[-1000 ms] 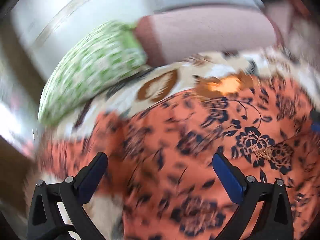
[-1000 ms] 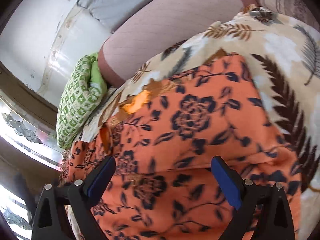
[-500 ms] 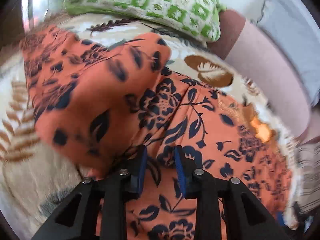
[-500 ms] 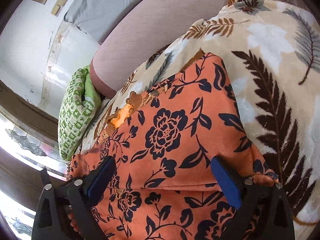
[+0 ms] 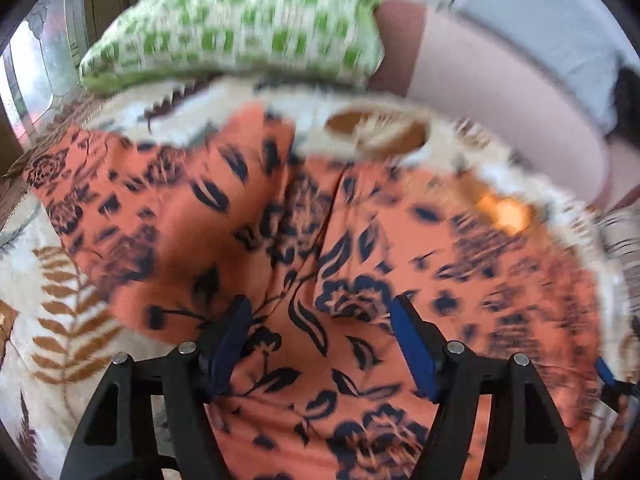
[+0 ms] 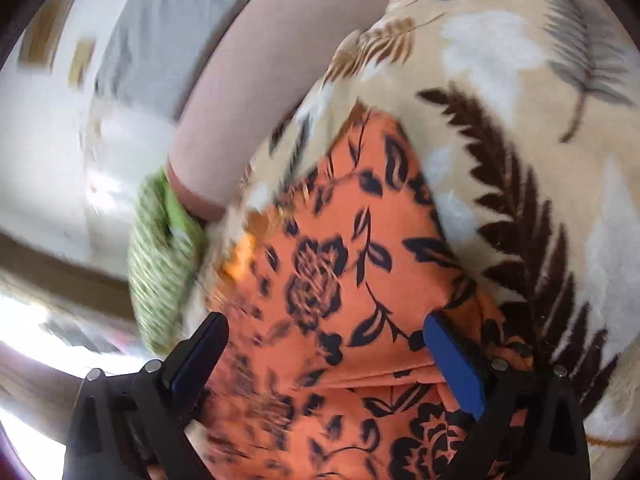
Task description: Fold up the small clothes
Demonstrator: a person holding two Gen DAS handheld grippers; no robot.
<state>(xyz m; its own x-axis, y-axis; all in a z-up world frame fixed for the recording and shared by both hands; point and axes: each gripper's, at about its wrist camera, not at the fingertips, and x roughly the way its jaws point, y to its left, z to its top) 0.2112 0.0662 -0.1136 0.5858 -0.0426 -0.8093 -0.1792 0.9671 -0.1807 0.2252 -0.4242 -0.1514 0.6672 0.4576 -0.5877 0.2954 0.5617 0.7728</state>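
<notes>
My left gripper (image 5: 320, 320) and right gripper (image 6: 328, 344) both hover with jaws spread wide, holding nothing, over the orange flowered garment (image 5: 360, 240). It fills the centre and bottom of both views, lying on a cream leaf-print blanket (image 6: 520, 100), with a green checked pillow (image 5: 240, 28) at upper left. To fold well, I judge each gripper should pinch one edge and lift evenly, avoiding the blanket beneath.
</notes>
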